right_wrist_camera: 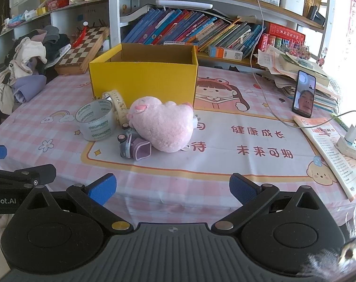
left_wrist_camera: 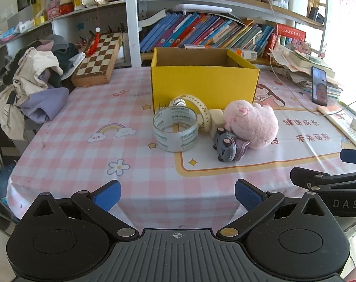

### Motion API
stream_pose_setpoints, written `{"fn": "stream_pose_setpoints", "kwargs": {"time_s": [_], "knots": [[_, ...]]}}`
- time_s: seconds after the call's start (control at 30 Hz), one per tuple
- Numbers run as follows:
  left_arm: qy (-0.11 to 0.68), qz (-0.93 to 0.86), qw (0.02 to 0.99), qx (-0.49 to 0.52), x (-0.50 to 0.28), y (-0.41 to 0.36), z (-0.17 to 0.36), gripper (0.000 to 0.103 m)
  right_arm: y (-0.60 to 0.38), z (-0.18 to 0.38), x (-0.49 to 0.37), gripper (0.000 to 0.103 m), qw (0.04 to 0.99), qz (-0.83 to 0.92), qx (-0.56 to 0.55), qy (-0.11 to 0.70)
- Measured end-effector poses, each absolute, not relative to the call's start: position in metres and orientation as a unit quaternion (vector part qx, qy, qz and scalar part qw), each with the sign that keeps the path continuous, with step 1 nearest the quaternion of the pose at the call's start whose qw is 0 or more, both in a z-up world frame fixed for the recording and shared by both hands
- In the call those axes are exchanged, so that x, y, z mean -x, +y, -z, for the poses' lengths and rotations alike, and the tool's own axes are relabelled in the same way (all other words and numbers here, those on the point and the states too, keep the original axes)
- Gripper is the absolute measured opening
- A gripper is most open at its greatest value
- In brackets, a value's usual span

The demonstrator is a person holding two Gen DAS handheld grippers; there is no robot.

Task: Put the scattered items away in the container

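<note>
An open yellow cardboard box (left_wrist_camera: 205, 83) (right_wrist_camera: 143, 80) stands mid-table. In front of it lie a roll of clear tape (left_wrist_camera: 175, 130) (right_wrist_camera: 95, 123), a cream watch-like strap (left_wrist_camera: 202, 109) (right_wrist_camera: 118, 104), a pink plush pig (left_wrist_camera: 252, 122) (right_wrist_camera: 162, 127) and a grey-purple toy car (left_wrist_camera: 228, 146) (right_wrist_camera: 133, 146) touching the plush. My left gripper (left_wrist_camera: 178, 196) is open and empty near the table's front edge, short of the tape. My right gripper (right_wrist_camera: 173, 190) is open and empty, short of the plush.
A chessboard (left_wrist_camera: 99, 58) and a clothes pile (left_wrist_camera: 34, 80) sit at the back left. A propped phone (right_wrist_camera: 303, 94), stacked papers, a booklet (right_wrist_camera: 333, 150), a power strip (right_wrist_camera: 352, 146) and cables lie at the right. Bookshelves stand behind the table.
</note>
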State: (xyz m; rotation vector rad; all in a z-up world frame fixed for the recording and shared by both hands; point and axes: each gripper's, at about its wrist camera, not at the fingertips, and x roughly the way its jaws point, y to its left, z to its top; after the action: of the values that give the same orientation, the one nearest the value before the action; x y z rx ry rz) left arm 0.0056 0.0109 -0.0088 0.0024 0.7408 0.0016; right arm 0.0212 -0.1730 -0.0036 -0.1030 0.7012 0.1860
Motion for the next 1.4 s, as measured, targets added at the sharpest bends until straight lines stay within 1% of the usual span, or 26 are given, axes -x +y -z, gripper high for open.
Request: {"fn": "stream_pose_setpoints", "kwargs": {"time_s": [1.4], "knots": [[0.362, 0.005, 0.932, -0.007, -0.0071, 0.0114, 0.0096, 0.103, -0.1734, 0.0047, -0.0258, 0.103, 0.933, -0.089, 0.050, 0.345]]}}
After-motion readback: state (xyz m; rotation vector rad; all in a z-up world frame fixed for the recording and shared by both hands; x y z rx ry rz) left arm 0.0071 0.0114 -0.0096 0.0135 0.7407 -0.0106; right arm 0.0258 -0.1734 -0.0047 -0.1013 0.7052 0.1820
